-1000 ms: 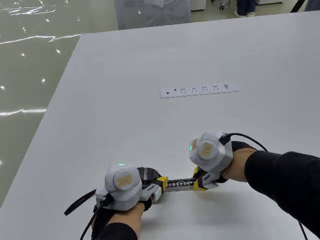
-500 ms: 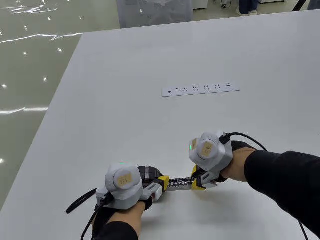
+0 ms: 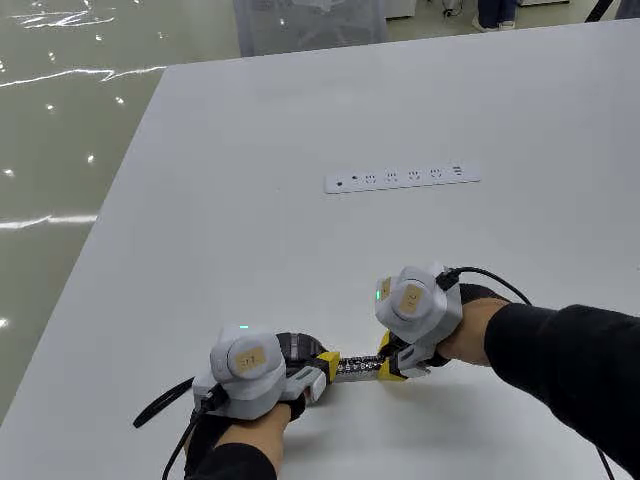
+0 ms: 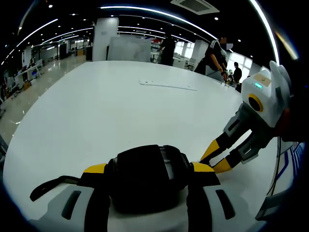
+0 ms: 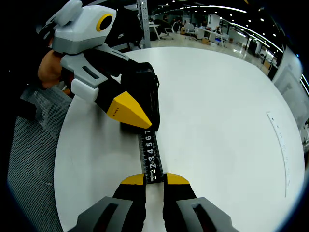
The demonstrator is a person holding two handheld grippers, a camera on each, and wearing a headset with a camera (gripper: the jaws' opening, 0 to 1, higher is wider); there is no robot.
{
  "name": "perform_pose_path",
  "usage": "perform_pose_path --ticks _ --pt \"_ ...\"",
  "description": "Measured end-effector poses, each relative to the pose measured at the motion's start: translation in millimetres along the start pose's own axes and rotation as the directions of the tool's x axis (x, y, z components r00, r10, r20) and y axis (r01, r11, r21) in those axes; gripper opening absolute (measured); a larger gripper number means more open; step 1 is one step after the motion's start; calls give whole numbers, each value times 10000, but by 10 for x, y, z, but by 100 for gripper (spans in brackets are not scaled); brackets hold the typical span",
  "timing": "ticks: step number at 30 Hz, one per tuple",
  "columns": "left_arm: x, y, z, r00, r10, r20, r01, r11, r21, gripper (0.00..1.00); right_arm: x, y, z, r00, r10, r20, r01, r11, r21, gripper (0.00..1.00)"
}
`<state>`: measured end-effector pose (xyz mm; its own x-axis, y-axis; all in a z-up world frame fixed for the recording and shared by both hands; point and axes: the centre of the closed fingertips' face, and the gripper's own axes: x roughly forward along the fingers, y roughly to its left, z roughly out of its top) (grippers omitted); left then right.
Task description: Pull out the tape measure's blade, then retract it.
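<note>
**Grippers and tape measure, head and gripper views.** Your left gripper point(image 4: 149, 168) is clamped around the black body of the tape measure point(image 4: 147, 181), with one yellow-tipped jaw on each side of it. The body sits low against the white table point(image 3: 250, 200), near its front edge.

Your right gripper point(image 5: 154, 180) faces the left one at close range. Its jaws are drawn almost together, pinching the free end of the blade point(image 5: 149, 154).

A short length of blade spans the gap between the two grippers, and its numerals read up to about 7. You cannot tell whether it touches the tabletop or hangs just above it.

Well beyond both grippers, toward the table's middle, lies a white power strip point(image 3: 402, 178).
</note>
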<state>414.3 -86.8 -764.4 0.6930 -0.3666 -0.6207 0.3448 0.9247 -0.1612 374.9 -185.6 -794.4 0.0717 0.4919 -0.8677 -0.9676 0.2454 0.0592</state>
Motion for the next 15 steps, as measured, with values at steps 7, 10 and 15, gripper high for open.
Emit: perform_pose_path --ticks 7,10,15 --pt "-7 -6 -7 10000 -31 -13 31 10000 -1 60 23 13 32 10000 11 50 -11 10000 44 7" --pt "-7 -8 -6 10000 -27 -18 27 10000 -5 60 30 16 41 10000 30 70 -30 10000 33 7" --pt "-8 -13 -11 10000 -34 -20 34 10000 6 60 40 16 62 9999 15 150 -16 9999 121 7"
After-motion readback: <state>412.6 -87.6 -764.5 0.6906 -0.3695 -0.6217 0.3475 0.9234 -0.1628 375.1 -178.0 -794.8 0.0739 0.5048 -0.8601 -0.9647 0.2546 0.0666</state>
